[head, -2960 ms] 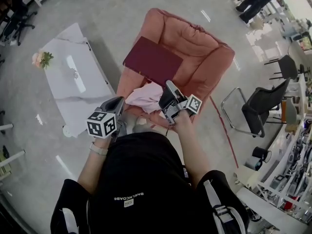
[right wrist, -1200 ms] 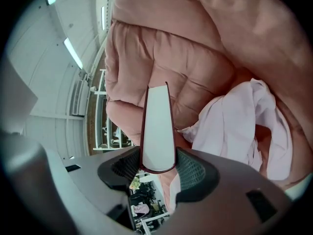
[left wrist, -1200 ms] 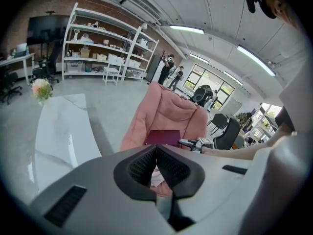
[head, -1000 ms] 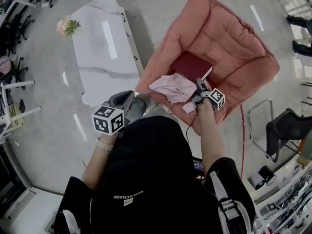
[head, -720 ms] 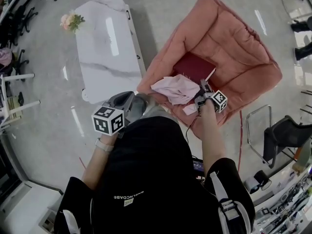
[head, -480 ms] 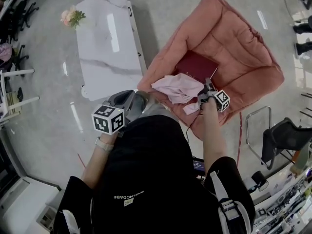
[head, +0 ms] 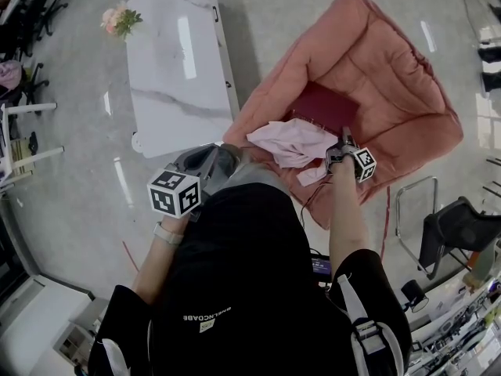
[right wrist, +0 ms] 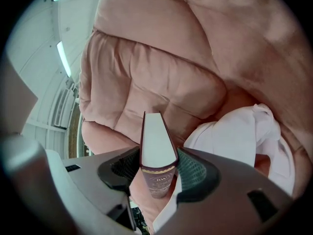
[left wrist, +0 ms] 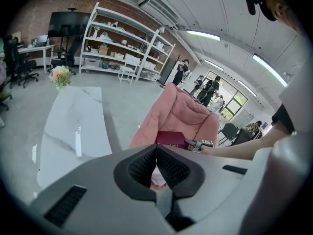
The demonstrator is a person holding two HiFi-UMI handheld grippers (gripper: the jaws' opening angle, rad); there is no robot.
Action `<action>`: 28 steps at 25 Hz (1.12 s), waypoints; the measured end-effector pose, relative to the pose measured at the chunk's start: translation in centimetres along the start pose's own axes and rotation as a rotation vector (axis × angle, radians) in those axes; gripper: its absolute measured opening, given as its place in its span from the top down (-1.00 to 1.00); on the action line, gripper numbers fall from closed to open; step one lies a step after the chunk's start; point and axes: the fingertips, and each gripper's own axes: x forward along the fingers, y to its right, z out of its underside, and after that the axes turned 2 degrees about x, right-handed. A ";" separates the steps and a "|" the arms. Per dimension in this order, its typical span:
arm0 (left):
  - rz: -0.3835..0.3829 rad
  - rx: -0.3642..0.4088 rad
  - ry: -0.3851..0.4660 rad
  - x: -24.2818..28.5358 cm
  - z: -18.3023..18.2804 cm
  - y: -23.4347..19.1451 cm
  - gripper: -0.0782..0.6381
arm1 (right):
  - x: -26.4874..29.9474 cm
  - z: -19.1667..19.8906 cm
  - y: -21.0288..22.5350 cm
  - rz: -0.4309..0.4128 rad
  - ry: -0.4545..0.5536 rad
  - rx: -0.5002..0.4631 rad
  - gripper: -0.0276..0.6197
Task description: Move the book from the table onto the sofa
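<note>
Placing step: right gripper [right wrist: 159, 169] clamped on the book [right wrist: 154, 135] by its near edge, book out at its 12 o'clock over the sofa [head: 391, 61] seat, pink cloth [head: 291, 141] at 9. Left gripper [left wrist: 156, 166] closed, empty. Next, I'd say: settle book flat, open jaws, back out clear of cloth

The right arm [head: 344, 225] is reaching out straight in front of the body. Its claw [head: 343, 141] is pointing forward and down. The jaws of this claw are squeezing a book [right wrist: 156, 136], one jaw on each cover. The left arm [head: 149, 269] is bending at the elbow, close to the body. The left wrist [head: 159, 237] is wearing a light band. The left claw [left wrist: 156, 151] is pointing forward and down too, and its jaws are pressing together on nothing.
</note>
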 end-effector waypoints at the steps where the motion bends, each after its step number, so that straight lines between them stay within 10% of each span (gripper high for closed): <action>1: -0.002 -0.001 0.003 0.0 0.0 -0.1 0.74 | 0.2 -0.2 0.3 0.007 0.007 0.005 0.16; 28: -0.015 -0.035 0.017 -2.6 3.2 0.9 0.74 | -3.2 1.3 4.3 0.106 0.034 0.067 0.07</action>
